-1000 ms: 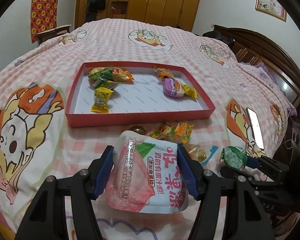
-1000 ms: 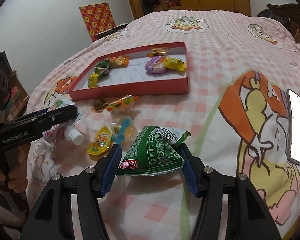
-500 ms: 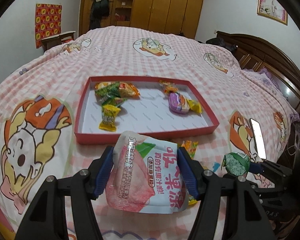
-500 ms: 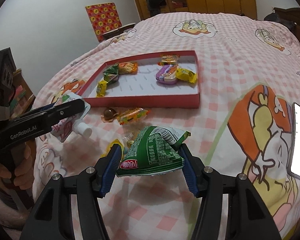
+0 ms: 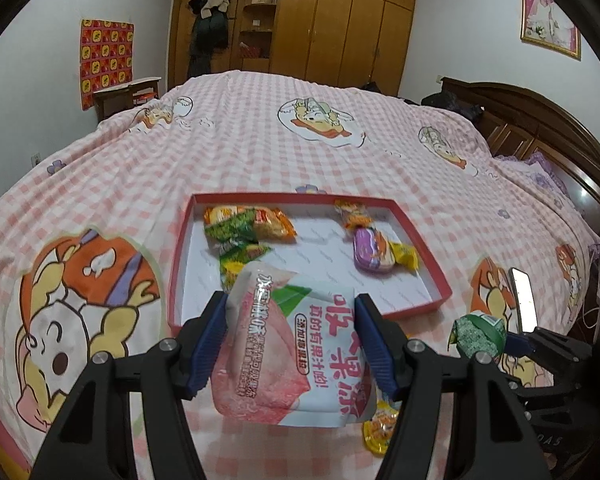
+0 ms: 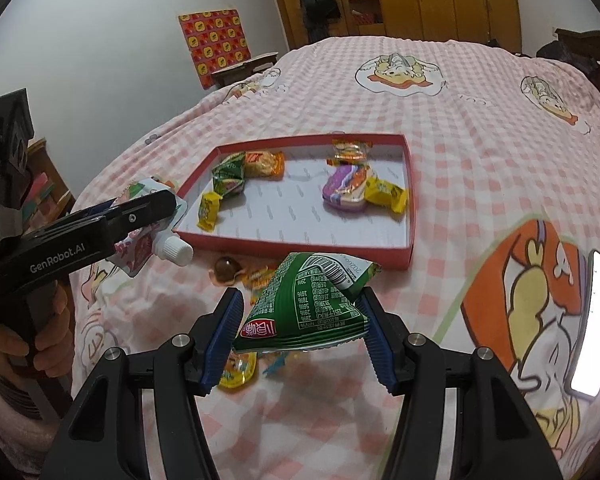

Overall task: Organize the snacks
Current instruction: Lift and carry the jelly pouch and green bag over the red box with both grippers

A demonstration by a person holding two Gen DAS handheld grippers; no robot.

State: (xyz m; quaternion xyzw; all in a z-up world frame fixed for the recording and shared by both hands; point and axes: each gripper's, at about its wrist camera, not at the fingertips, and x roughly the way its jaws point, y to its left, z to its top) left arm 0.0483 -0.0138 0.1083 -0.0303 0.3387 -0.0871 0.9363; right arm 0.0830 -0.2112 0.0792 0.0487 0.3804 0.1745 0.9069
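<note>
Left gripper (image 5: 290, 344): clenched on a pink-and-white jelly drink pouch (image 5: 292, 356), blue fingers pressing its two side edges. Large pink Chinese characters run across the pouch front, upside down from this camera; a smaller dark oval label sits above them. In the right wrist view the pouch shows a white screw cap (image 6: 173, 249) pointing down and to the right, and the gripper body reads "GenRobot.AI". A hand (image 6: 18, 336) grips its handle.

Ahead of the left gripper: red shallow box (image 5: 420, 244) with white lining, lying on a pink checked bedspread (image 5: 260, 152) printed with cartoon bears. The pouch hangs above the box's near rim. Contents, left group: orange noodle-snack packet (image 5: 260, 220), green wrapped candies (image 5: 232, 236), a yellow-green candy partly hidden behind the pouch. Right group: orange wrapper (image 5: 354, 212), purple oval packet (image 5: 370, 254), yellow candy (image 5: 406, 256) touching it.

Right gripper (image 6: 300, 332): grasping a green triangular snack packet (image 6: 312, 304), held off the bedspread, just short of the box's near wall. A white nutrition table with percentages, a barcode and a red oval logo are readable on it; the small text is not.

Below and just beyond the right gripper, loose on the bedspread: brown round candy (image 6: 225, 269), orange wrapped candy (image 6: 260, 274), yellow jelly cup (image 6: 238, 370), partly hidden by the packet and fingers.

Far right of the right gripper: lit phone screen (image 6: 592, 324) on the bedspread.
</note>
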